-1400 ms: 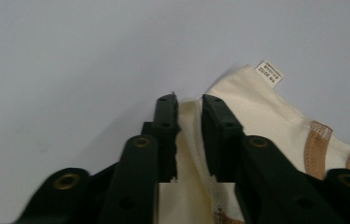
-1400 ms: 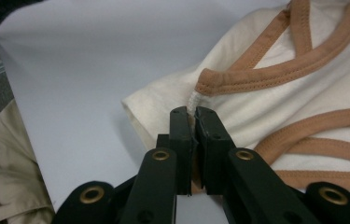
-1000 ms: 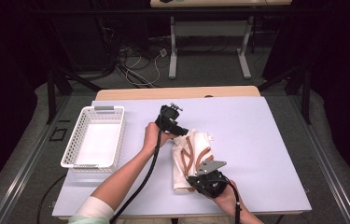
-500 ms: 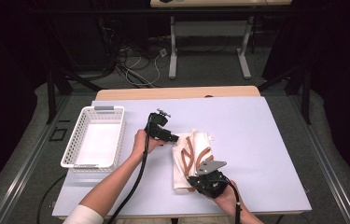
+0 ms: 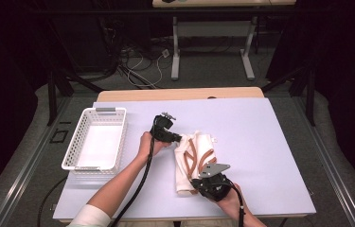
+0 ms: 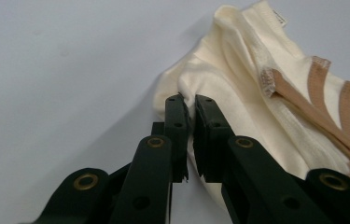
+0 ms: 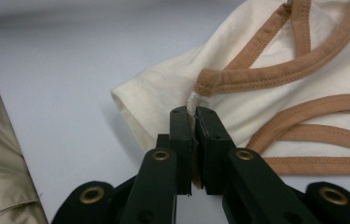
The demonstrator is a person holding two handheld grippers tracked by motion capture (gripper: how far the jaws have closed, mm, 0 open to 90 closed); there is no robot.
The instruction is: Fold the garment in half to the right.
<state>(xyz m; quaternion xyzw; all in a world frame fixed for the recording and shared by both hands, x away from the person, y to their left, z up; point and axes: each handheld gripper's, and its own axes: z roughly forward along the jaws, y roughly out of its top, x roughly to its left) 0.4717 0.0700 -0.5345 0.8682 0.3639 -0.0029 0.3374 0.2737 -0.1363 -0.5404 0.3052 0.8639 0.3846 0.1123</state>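
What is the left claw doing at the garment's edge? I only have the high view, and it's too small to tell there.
Observer: In the left gripper view, the left claw has just been closing and pinches a fold of the cream garment.
Operator: And the right claw?
Observer: The right gripper view shows the right claw shut on the cloth just under a brown trim band.
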